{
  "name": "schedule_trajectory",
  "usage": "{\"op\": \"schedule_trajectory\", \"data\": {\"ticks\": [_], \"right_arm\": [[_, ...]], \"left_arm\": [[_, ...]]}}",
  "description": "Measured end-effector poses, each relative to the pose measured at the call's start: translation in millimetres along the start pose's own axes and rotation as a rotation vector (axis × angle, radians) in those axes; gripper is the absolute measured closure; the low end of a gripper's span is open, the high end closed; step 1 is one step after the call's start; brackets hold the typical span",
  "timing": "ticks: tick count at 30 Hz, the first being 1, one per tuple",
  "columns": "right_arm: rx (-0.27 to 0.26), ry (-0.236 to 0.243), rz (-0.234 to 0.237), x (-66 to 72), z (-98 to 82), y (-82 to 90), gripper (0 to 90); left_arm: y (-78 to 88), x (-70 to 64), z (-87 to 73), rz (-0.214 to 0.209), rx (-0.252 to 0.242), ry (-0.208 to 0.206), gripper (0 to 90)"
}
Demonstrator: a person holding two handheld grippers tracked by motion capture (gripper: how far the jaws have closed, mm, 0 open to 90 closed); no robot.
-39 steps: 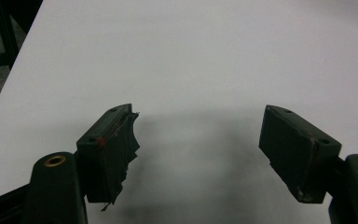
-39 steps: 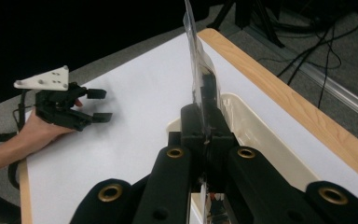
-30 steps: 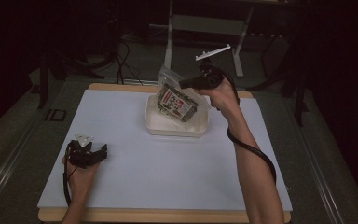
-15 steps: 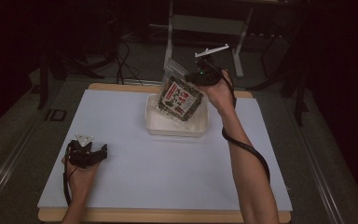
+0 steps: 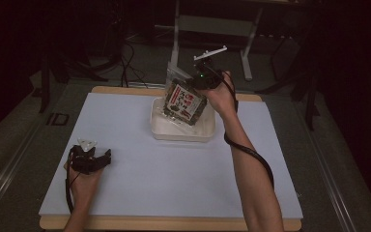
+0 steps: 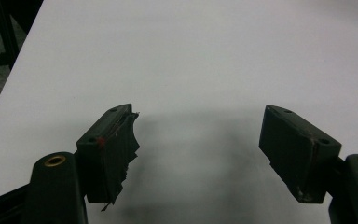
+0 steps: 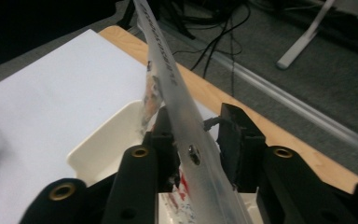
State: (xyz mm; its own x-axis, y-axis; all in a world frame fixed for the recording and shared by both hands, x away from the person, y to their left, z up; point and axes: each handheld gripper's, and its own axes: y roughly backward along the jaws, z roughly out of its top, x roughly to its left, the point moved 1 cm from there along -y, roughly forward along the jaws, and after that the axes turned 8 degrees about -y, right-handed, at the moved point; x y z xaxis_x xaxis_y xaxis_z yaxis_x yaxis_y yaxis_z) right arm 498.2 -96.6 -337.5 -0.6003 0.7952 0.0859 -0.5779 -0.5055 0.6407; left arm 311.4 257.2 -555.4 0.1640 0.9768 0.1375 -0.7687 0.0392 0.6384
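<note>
High view: the right gripper holds a snack packet tilted above the white tray at the far tabletop. Left gripper view: the left gripper rests with its jaws spread wide. Right gripper view: jaws clenched on the packet's clear edge.

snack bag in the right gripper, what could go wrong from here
1. The right gripper pinches the snack bag only by its thin clear top seal, so the slick film might slip out.
2. The bag hangs tilted above the white tray; if dropped it may catch the rim and land on the table.
3. The left gripper rests open, far off, so it likely couldn't catch it.
</note>
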Motion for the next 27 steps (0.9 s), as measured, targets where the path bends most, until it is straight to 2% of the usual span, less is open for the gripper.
{"op": "schedule_trajectory", "data": {"ticks": [4,11,16,27], "right_arm": [[-0.038,-0.024,0.014,-4.9,2.2,7.7,59.3],[-0.086,-0.003,0.028,-9.3,3.6,22.4,49.1],[-0.09,-0.008,0.045,-12.2,3.4,25.1,48.9],[-0.178,-0.02,0.088,-10.9,8.1,34.9,48.2]], "left_arm": [[-0.3,-0.4,0.1,-0.001,0.002,-0.003,26.7],[-0.5,-1.0,0.1,0.0,0.004,-0.005,26.7],[-0.4,-0.8,0.0,0.001,0.003,-0.005,26.7],[-0.5,-0.8,0.0,0.001,0.004,-0.006,26.7]]}}
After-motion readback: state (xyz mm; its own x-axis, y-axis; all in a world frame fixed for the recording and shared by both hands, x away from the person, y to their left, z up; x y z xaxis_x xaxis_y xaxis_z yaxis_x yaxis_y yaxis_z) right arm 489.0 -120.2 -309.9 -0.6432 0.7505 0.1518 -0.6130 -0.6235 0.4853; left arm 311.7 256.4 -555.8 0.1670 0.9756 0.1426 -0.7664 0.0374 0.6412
